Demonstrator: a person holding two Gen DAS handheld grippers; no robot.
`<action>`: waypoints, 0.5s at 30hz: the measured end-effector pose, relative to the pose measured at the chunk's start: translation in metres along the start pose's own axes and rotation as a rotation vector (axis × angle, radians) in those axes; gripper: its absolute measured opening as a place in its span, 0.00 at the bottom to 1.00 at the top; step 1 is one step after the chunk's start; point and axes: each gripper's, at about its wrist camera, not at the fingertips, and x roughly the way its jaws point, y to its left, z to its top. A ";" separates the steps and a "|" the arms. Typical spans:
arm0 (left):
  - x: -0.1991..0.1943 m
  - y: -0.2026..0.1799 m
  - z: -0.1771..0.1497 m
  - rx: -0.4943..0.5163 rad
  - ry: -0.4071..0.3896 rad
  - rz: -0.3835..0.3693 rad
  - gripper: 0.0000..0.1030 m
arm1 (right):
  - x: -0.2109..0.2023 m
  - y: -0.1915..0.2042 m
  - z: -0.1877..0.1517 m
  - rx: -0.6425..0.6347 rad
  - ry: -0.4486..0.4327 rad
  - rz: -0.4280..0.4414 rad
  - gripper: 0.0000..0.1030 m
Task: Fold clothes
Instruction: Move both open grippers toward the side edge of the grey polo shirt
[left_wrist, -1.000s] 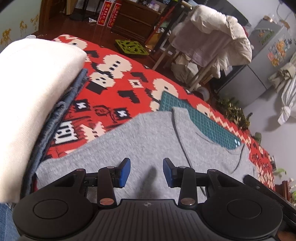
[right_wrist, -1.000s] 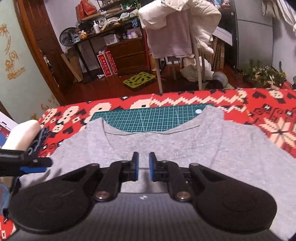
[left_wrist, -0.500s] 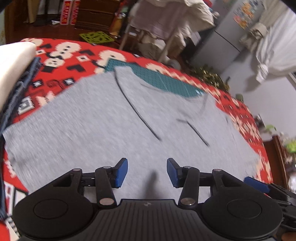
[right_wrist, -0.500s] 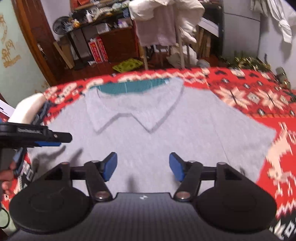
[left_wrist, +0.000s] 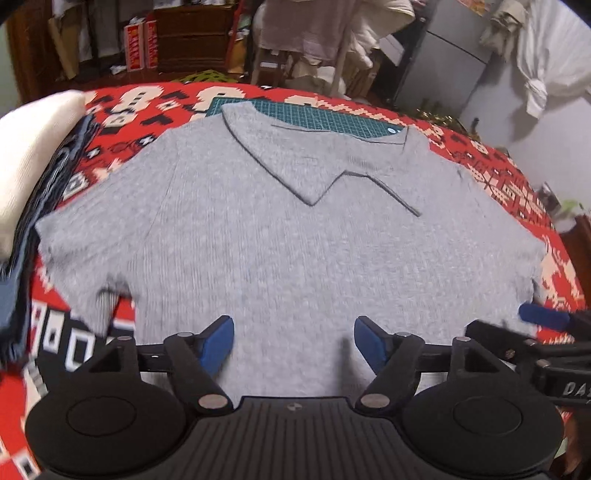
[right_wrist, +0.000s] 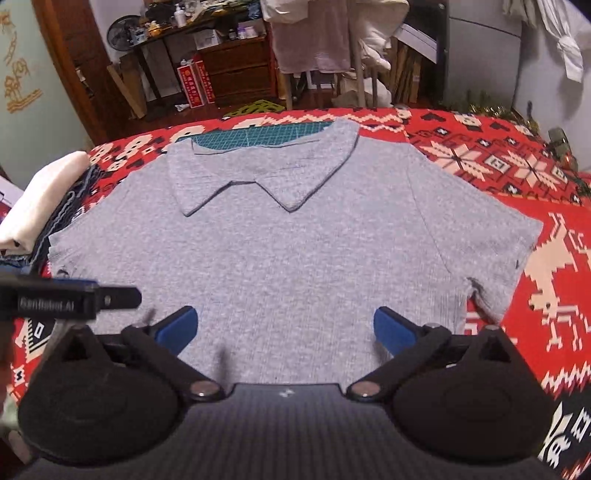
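— Where's the shirt?
— The grey polo shirt (left_wrist: 295, 229) lies flat on the red patterned blanket (right_wrist: 498, 155); both the left tool (left_wrist: 293, 338) and right tool (right_wrist: 284, 328) gape, empty.
— In the way?
— Folded clothes (left_wrist: 26, 158) at nine o'clock; a green cutting mat (left_wrist: 332, 118) at twelve.

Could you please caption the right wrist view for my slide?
Open right tongs above flat grey collared knit shirt on red patterned blanket.
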 end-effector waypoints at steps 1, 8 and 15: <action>-0.004 -0.002 -0.002 -0.011 -0.015 0.008 0.75 | 0.000 -0.001 0.000 0.005 0.002 0.000 0.99; -0.027 -0.027 -0.006 0.033 -0.068 0.006 0.79 | -0.006 0.000 -0.008 0.021 0.030 -0.064 0.99; -0.076 -0.030 0.011 -0.023 -0.078 0.007 0.80 | -0.050 0.009 0.001 -0.005 0.035 -0.074 0.99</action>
